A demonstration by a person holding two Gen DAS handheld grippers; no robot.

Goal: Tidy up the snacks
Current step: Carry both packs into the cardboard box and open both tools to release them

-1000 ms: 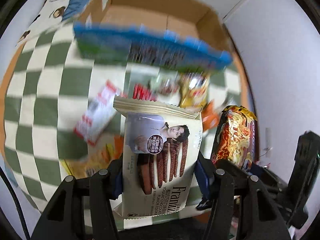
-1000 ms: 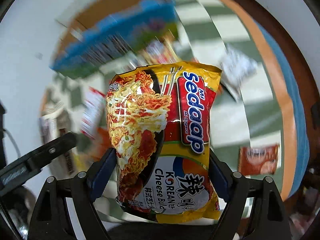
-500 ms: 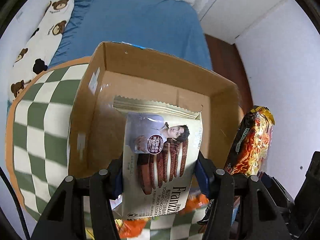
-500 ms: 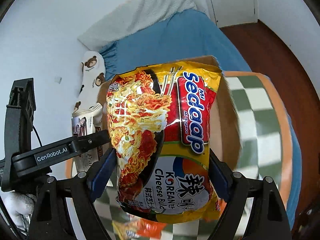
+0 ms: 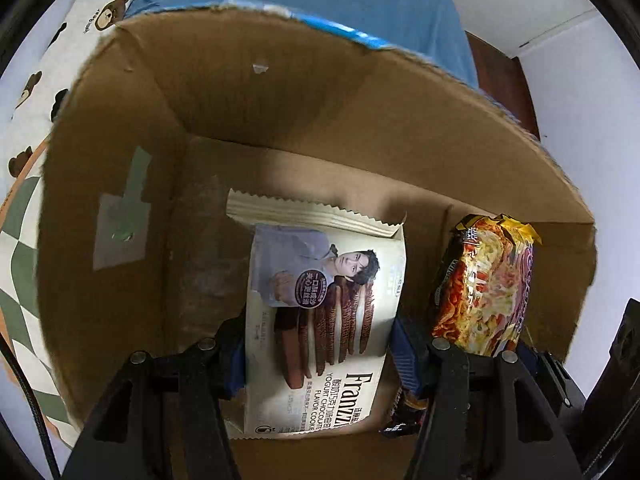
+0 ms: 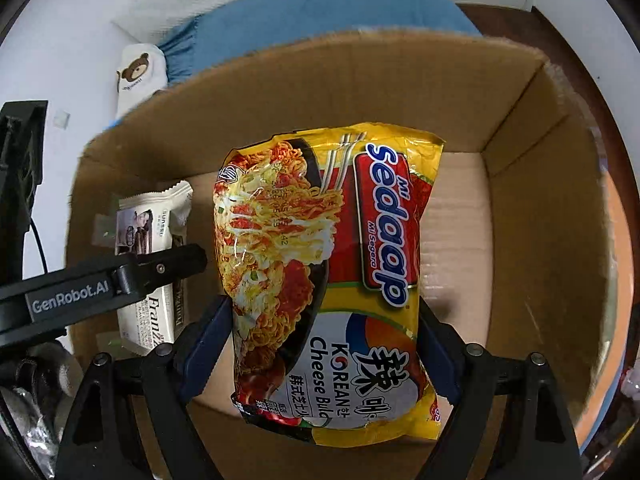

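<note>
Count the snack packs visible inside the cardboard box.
2: the Franzzi cookie pack held in the left gripper, and the Mi Sedaap noodle packet held in the right gripper. The packs may hide others.

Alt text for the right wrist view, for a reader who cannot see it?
The right gripper clamps a yellow Mi Sedaap noodle packet upright over an open cardboard box. At left, the left gripper holds a cream Franzzi cookie pack inside the box.
</note>
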